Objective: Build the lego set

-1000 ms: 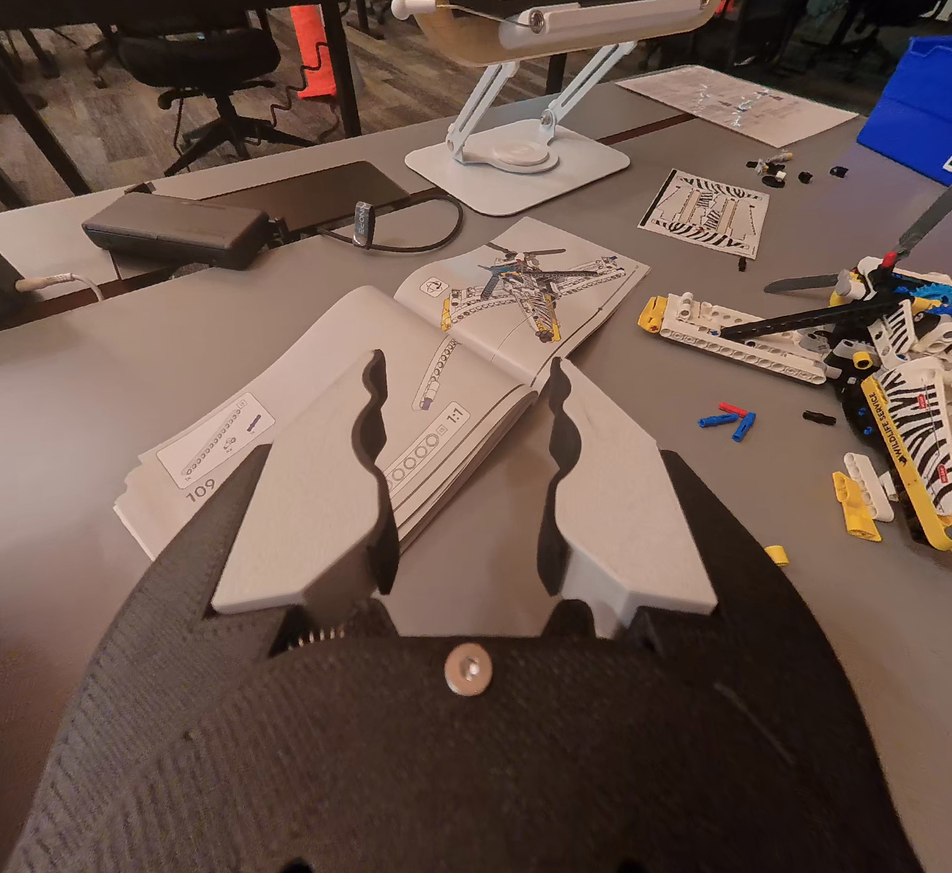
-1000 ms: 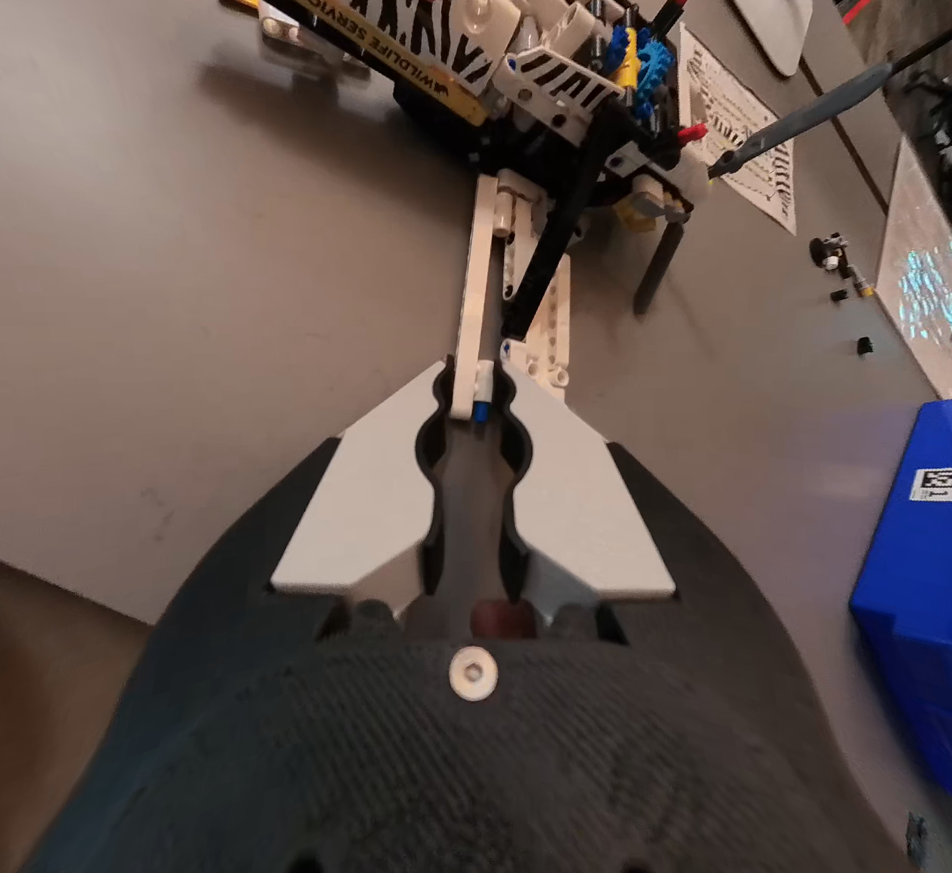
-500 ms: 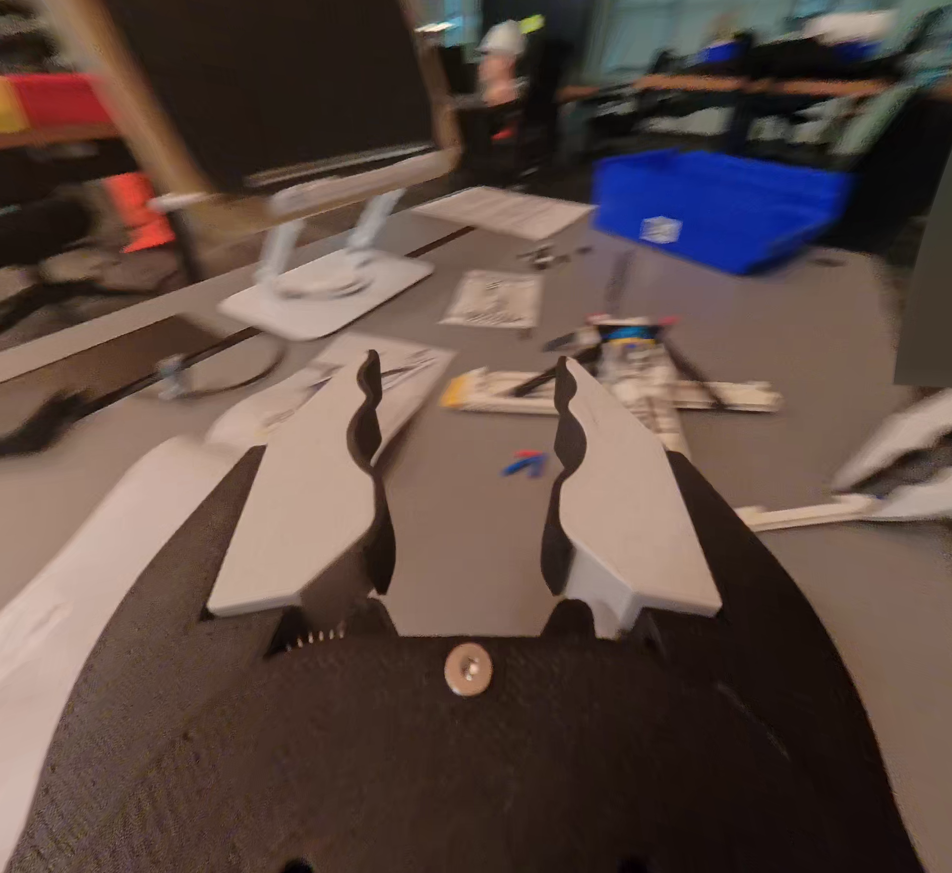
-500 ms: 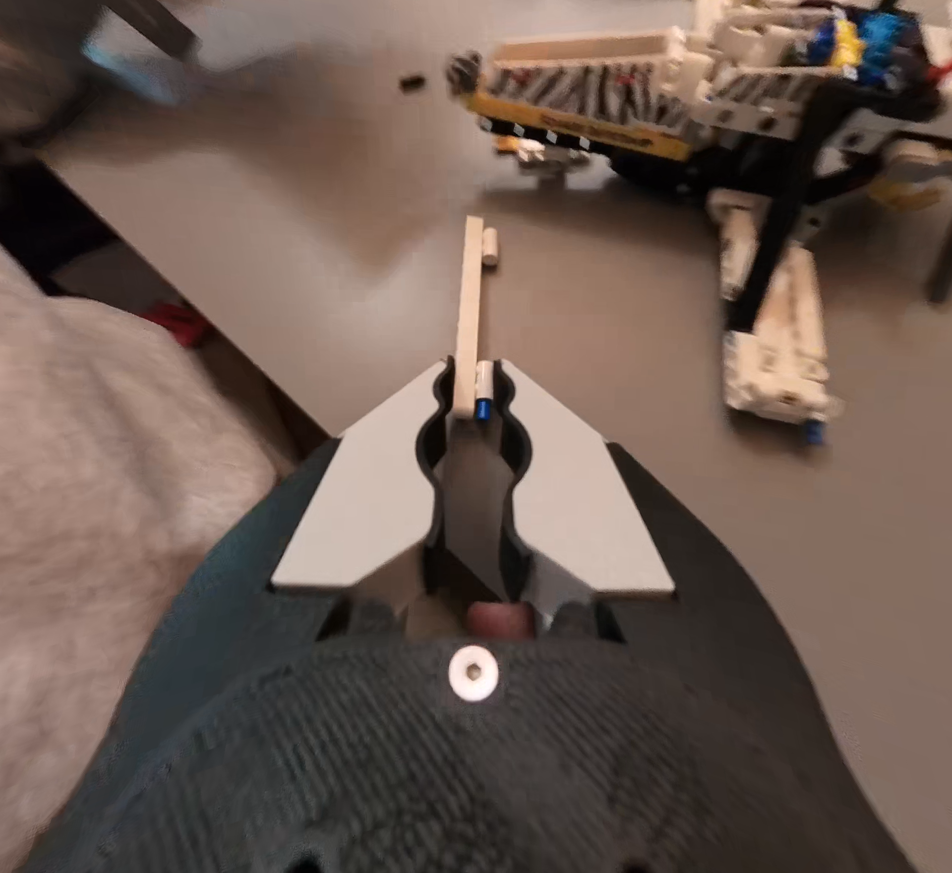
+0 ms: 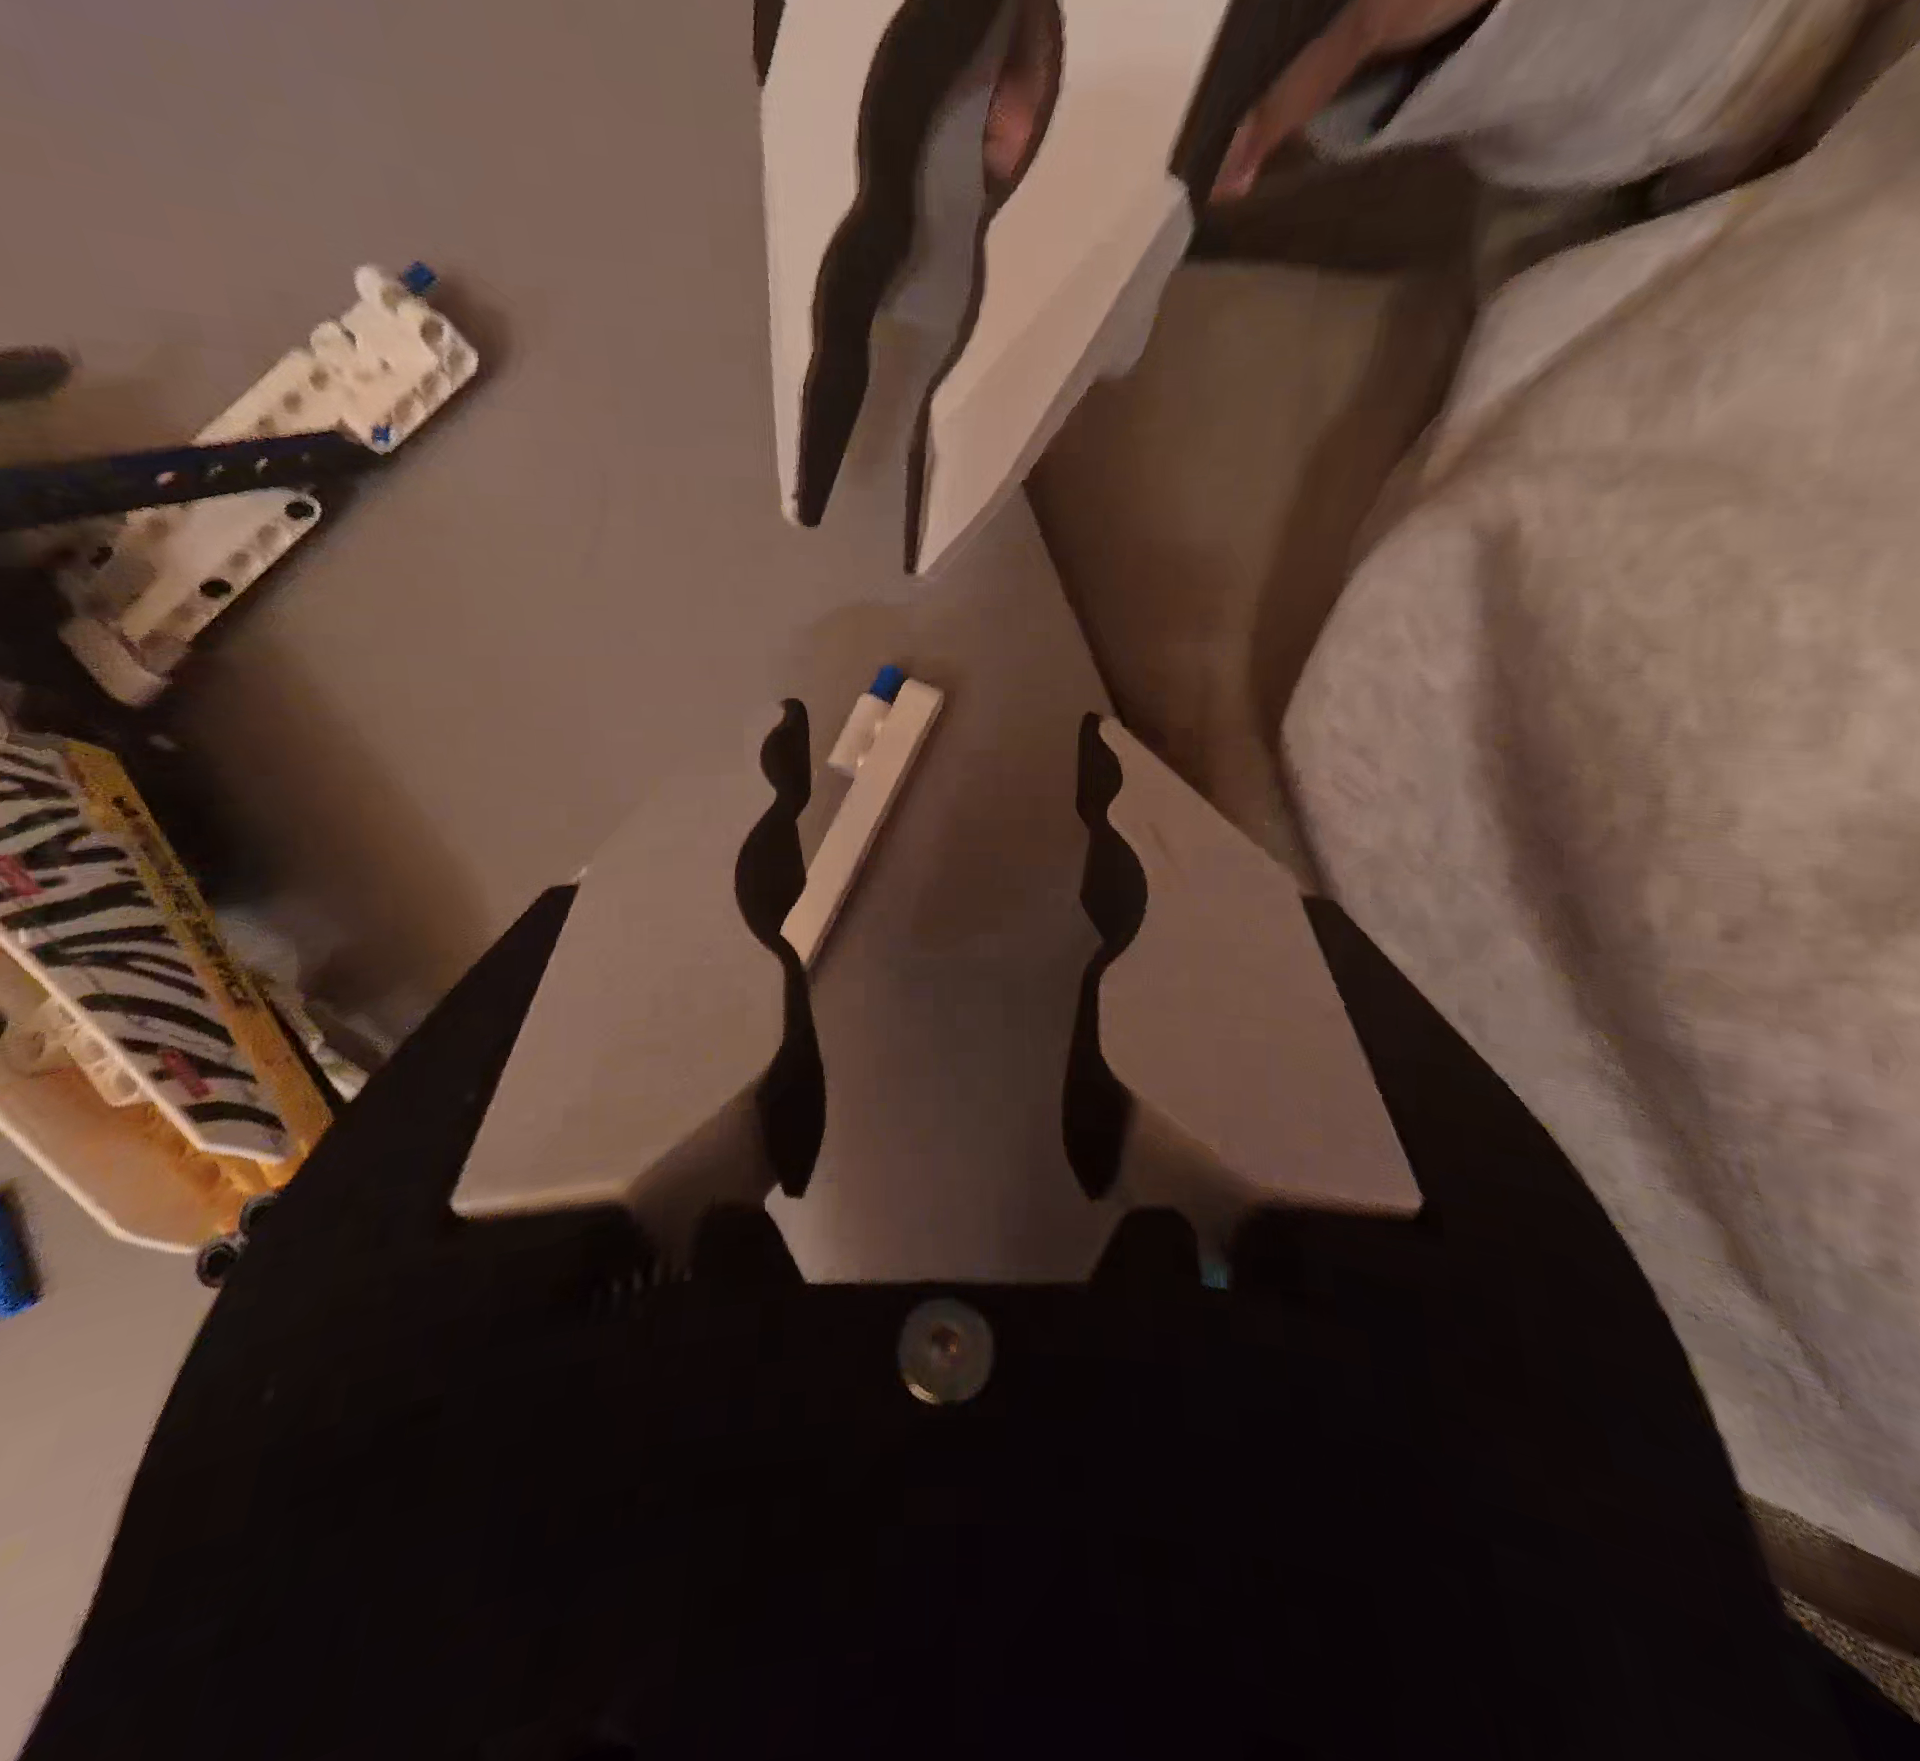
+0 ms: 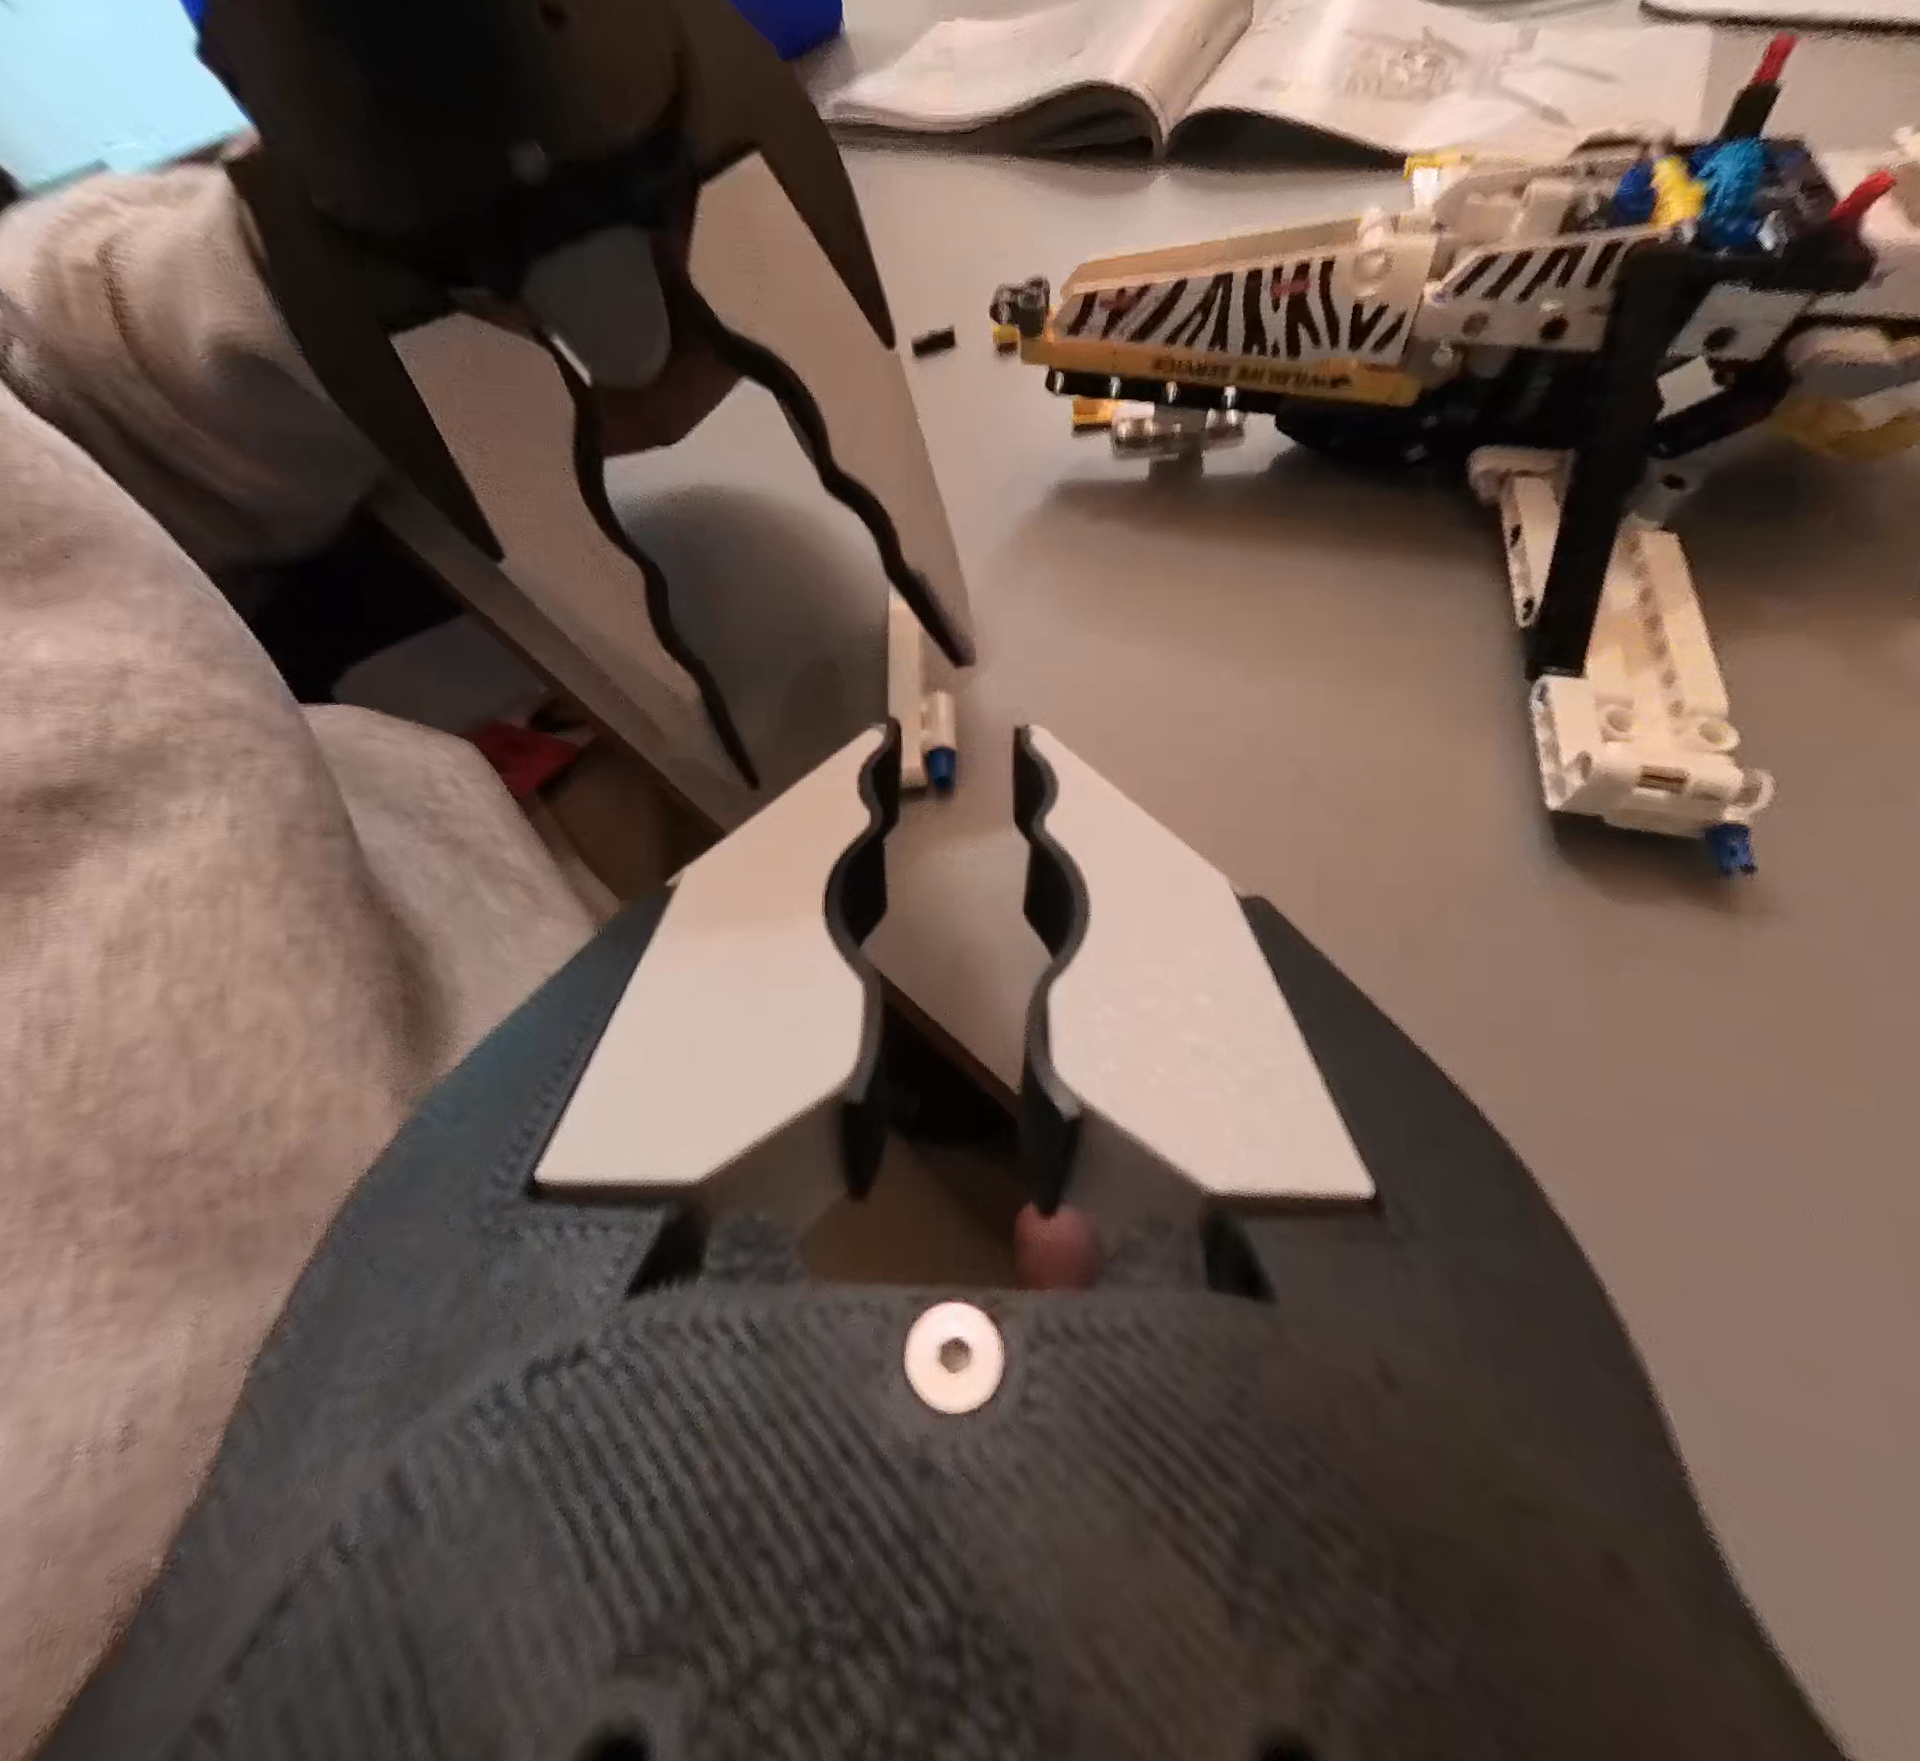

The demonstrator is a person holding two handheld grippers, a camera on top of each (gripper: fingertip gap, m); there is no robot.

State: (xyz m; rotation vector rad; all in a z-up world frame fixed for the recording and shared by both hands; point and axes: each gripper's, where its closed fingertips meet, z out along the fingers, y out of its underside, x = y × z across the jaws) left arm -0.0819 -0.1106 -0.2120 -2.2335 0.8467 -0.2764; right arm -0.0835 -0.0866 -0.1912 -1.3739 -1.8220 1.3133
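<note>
A thin white beam (image 5: 873, 818) with a blue-tipped pin lies on the grey bench (image 5: 468, 101) near its edge. The left gripper (image 5: 935, 724) stands spread around it; whether it touches is unclear. The right gripper (image 6: 951, 740), also parted and empty, faces it, with the zebra-striped model (image 6: 1299, 319) farther off.

zebra-striped, yellow-edged lego model (image 6: 1299, 329); white beam (image 5: 868, 818) with blue pin; grey table (image 6: 1247, 672).
</note>
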